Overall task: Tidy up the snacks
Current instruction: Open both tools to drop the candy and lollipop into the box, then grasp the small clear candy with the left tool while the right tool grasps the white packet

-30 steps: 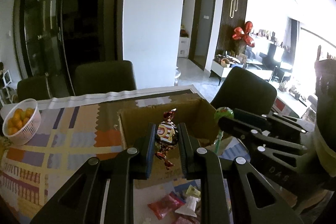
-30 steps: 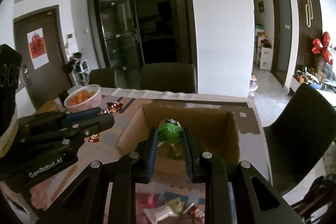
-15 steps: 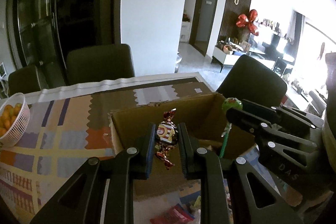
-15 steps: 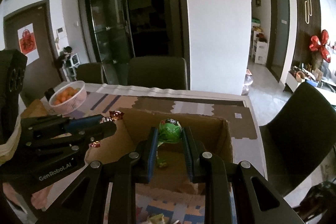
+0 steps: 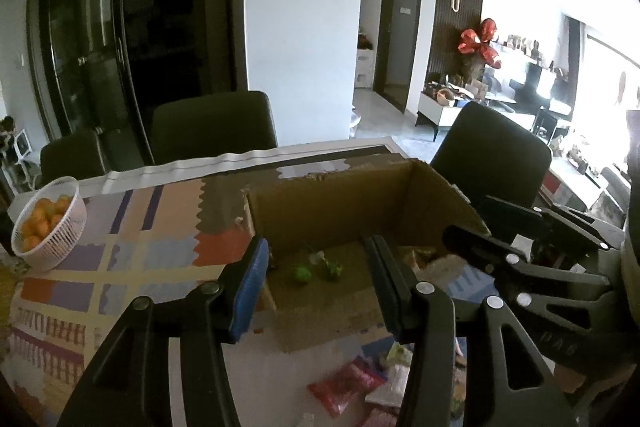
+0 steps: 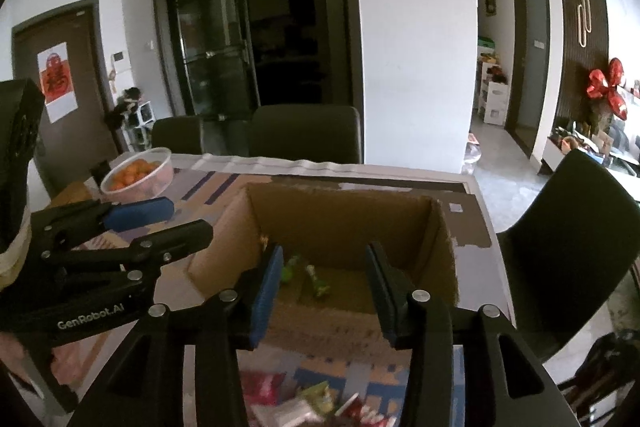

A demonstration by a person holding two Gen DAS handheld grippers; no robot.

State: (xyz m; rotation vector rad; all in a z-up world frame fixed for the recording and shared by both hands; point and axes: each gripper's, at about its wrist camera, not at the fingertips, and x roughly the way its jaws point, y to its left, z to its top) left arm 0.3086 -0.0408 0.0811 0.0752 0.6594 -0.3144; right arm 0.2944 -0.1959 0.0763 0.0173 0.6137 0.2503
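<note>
The left gripper (image 5: 318, 281) stands wide apart, its blue-padded fingers (image 5: 250, 283) spread over the near edge of the cardboard box (image 5: 340, 211), and nothing sits between them. The right gripper (image 6: 322, 285) is spread just as widely above the same box, with an empty gap between its pads. In the left wrist view the right gripper shows at the right side, level with the box's right wall; whether it touches the cardboard cannot be told.

The box is open at the top and rests on a patterned table mat (image 5: 132, 251). On its floor lie a few green-wrapped sweets (image 5: 302, 273), close together near the left wall; the right wrist view shows them (image 6: 316, 281) as green wrappers between the spread fingers, lower down inside the box. More snack packets (image 5: 346, 387), red and pale ones, lie loose on the table in front of the box, under the grippers, too blurred to read.

A white basket of oranges (image 5: 50, 227) sits well apart at the table's left edge. Dark chairs (image 5: 214, 127) stand along the far side.
</note>
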